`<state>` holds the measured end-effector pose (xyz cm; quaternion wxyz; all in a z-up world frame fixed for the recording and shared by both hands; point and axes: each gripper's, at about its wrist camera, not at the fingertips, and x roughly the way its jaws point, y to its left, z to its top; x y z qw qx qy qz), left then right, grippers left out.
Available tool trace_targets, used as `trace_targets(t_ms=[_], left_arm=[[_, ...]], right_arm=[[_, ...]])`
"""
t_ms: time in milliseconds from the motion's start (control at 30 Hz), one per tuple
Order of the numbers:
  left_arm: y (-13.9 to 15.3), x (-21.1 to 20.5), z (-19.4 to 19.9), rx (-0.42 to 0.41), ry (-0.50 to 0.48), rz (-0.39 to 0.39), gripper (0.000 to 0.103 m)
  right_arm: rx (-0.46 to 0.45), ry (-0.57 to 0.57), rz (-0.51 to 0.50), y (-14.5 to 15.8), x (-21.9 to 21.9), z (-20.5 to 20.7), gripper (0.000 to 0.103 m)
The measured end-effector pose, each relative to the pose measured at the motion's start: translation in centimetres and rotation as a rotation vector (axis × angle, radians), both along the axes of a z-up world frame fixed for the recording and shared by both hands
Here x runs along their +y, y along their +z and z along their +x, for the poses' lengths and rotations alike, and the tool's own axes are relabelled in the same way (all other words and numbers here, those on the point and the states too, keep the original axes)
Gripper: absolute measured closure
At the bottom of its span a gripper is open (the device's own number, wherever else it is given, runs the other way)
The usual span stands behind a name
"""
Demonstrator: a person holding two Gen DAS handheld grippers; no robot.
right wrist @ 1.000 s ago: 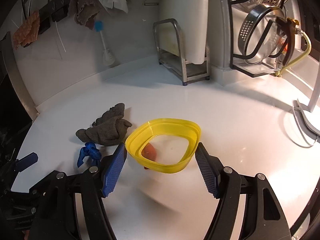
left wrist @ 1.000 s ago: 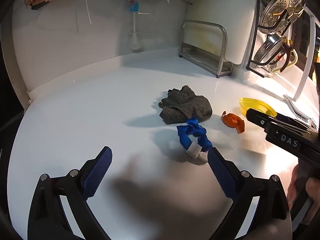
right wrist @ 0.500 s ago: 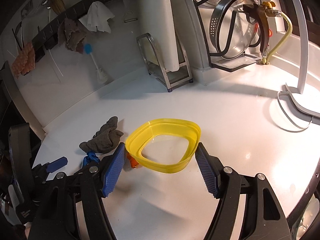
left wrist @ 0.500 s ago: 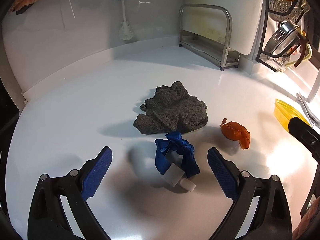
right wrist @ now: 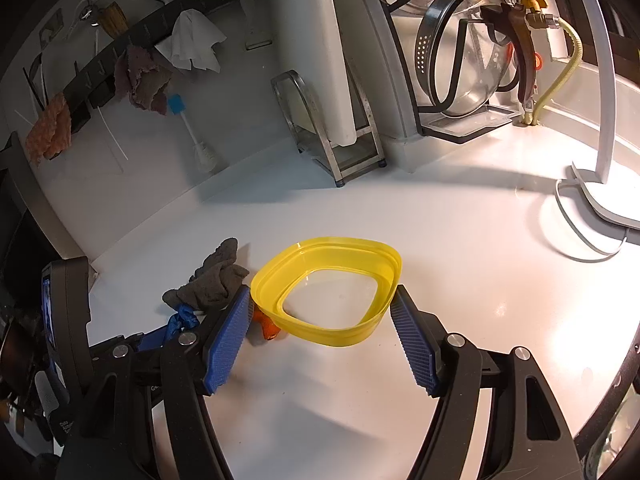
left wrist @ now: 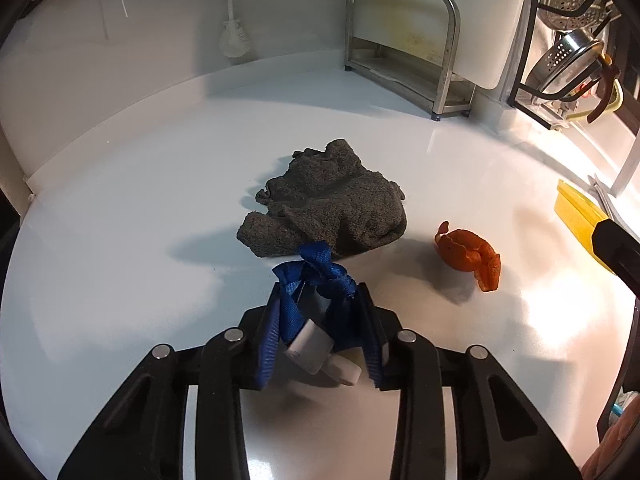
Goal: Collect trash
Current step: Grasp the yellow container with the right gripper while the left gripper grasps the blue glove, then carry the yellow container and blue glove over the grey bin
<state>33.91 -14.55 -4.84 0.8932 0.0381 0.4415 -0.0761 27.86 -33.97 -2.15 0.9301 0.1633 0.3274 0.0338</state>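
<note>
My left gripper [left wrist: 320, 320] is shut on a knotted blue ribbon [left wrist: 316, 280] with white end pieces, low over the white counter [left wrist: 120, 240]. An orange peel [left wrist: 470, 256] lies to its right, and a crumpled grey cloth [left wrist: 328, 204] just beyond it. My right gripper [right wrist: 320, 320] is shut on a yellow plastic bowl [right wrist: 328, 284], held by its sides above the counter. In the right wrist view the ribbon [right wrist: 182, 318], the cloth [right wrist: 212, 280] and the peel [right wrist: 268, 326] show left of the bowl. The bowl's edge shows in the left wrist view [left wrist: 576, 216].
A metal rack [left wrist: 400, 40] with a white cutting board stands at the back. A wire rack with strainers and lids [right wrist: 460, 60] is at the back right. A bottle brush [right wrist: 192, 132] leans on the wall. A white lamp base [right wrist: 600, 200] sits at the right.
My left gripper moved forward and closed on the blue ribbon, which lay loose on the counter before. My right gripper kept hold of the yellow bowl and rose a little.
</note>
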Motion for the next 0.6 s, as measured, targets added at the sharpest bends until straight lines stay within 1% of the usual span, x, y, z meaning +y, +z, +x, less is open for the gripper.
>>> trace_targets(t_ms=[33, 100, 167, 400, 500, 600], left_arm=[[0.1, 0.0, -0.1, -0.007, -0.005, -0.005, 0.076], [0.5, 0.2, -0.6, -0.029, -0.013, -0.014, 0.080], [0.9, 0.3, -1.3, -0.049, -0.019, -0.006, 0.084], [3.5, 2.4, -5.1, -0.144, -0.032, -0.004, 0.084], [4.7, 3.5, -7.3, -0.165, -0.043, -0.013, 0.084], [5.9, 4.6, -9.7, -0.192, -0.052, -0.008, 0.084]], right_arm=[[0.000, 0.001, -0.004, 0.0, 0.1, 0.0, 0.035], [-0.003, 0.002, -0.010, 0.1, 0.2, -0.1, 0.035], [-0.010, 0.002, -0.012, 0.3, 0.3, -0.3, 0.035], [-0.028, 0.005, -0.022, 0.8, 0.7, -2.0, 0.035], [-0.039, 0.001, -0.020, 1.1, 0.9, -3.8, 0.035], [-0.058, -0.006, -0.020, 1.6, 1.5, -6.4, 0.035]])
